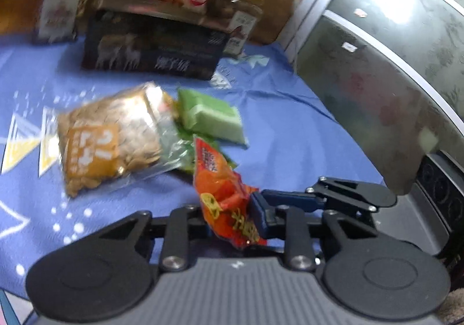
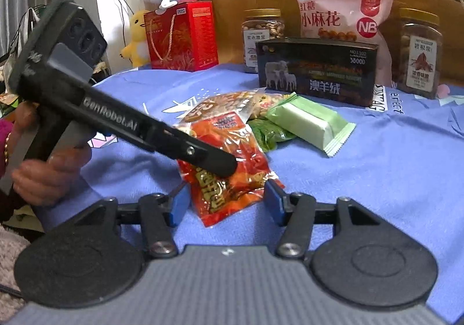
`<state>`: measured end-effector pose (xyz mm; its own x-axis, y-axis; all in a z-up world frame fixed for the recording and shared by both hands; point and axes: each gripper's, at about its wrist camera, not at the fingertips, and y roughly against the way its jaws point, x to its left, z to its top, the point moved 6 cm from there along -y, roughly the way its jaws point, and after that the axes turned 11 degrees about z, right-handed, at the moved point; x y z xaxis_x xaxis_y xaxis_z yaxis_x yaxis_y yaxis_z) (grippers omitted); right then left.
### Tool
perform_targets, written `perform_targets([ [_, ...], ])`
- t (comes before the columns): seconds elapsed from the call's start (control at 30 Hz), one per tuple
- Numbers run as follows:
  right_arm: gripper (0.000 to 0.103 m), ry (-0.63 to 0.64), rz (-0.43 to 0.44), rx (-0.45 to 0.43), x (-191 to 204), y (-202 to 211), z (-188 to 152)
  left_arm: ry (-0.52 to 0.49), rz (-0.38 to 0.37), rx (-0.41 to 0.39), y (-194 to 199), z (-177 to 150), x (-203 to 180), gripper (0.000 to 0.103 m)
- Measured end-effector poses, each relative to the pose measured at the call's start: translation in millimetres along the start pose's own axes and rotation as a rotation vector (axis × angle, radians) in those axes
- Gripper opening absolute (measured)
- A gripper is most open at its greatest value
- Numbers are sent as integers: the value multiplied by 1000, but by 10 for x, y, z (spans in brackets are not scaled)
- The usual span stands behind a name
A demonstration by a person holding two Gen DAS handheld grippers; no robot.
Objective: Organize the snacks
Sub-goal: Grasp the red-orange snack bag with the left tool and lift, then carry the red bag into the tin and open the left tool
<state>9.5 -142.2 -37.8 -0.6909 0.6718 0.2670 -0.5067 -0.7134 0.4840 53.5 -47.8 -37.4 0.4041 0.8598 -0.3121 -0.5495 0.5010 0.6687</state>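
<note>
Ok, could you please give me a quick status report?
Left gripper shut on red snack packet. Right gripper open around it. Green wafer pack lies beyond, clear.

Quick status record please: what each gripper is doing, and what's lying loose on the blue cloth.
left gripper: shut on the red packet
right gripper: open, pads either side of the red packet's lower end
loose on blue cloth: peanut bag, green wafer pack
back row: black box, pink bag, two nut jars
</note>
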Motion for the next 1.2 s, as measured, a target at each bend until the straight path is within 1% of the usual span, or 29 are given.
perform_targets([
  [0.1,68,-19,1,-8,1,7,1,16,-15,-18,36,17,33,18],
  [0.2,75,-22,-9,-8,7,7,-2,89,-59,-27,102,38,174,17],
  [0.27,76,-17,-12,0,19,-17,9,132,-98,-42,163,66,229,17],
  [0.33,76,-9,-15,7,25,-67,34,149,-119,-62,217,111,236,17],
  [0.37,71,-6,-7,8,31,-97,50,158,-133,-71,246,130,241,17],
  [0.4,56,-9,9,4,38,-121,71,165,-143,-77,263,148,238,17],
  [0.43,46,-20,30,-1,39,-149,96,170,-146,-83,285,168,247,17],
  [0.47,29,-35,42,-4,28,-174,123,168,-132,-88,299,186,258,17],
  [0.5,24,-49,47,-10,11,-194,156,161,-105,-97,315,208,274,17],
  [0.57,24,-54,47,-41,-8,-187,231,161,-98,-107,335,261,303,17],
  [0.63,24,-33,45,-65,-5,-177,308,166,-99,-120,360,338,332,18],
  [0.77,25,23,8,-97,-39,-190,469,139,-77,-149,374,547,340,18],
  [0.9,26,27,-18,-126,-184,-215,665,118,-49,-175,330,787,360,19],
  [1.1,26,59,-63,-171,-461,-298,990,88,-20,-213,186,1269,411,19],
  [1.2,26,52,-86,-199,-686,-371,1174,76,10,-231,44,1547,449,21],
])
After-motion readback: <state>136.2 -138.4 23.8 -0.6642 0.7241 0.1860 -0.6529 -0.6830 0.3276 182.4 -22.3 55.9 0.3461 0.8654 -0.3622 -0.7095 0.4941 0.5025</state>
